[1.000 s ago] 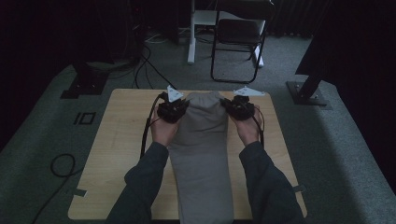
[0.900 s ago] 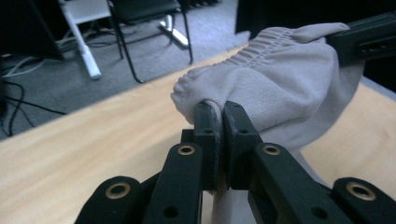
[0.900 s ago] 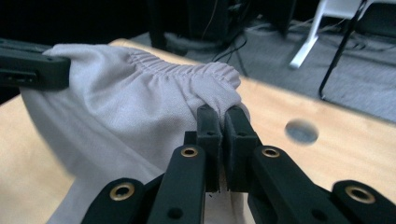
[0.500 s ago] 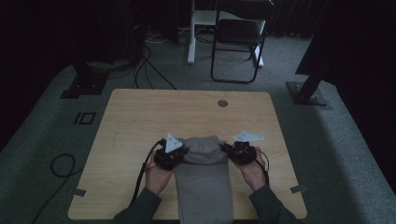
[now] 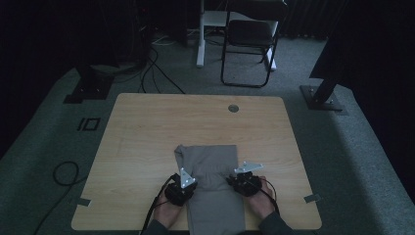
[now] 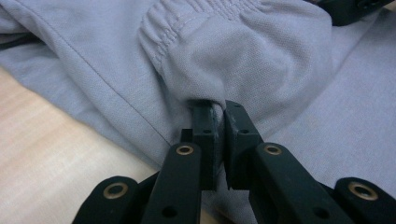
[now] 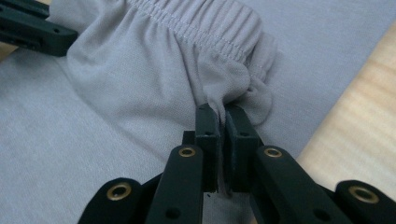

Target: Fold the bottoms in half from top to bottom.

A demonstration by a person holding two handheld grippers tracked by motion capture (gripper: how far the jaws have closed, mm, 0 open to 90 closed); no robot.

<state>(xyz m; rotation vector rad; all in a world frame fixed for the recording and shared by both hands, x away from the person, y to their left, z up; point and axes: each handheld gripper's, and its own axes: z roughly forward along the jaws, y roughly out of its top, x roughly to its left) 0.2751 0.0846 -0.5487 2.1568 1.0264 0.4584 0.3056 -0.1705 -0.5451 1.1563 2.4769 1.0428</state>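
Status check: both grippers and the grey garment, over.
Left gripper and right gripper both shut on grey garment, pinching its elastic waistband. Garment folded on table. Nothing in the way.

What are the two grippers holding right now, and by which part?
Both are shut on the grey trousers. The left gripper and right gripper each pinch bunched fabric at the elastic waistband, one at each end, folded over the legs.

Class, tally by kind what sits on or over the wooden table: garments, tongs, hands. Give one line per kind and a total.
Grey garment: 1
Tongs, left tongs and right tongs, each shut on the garment's elastic waistband: 2
Hands, left hand and right hand: 2
Total: 5
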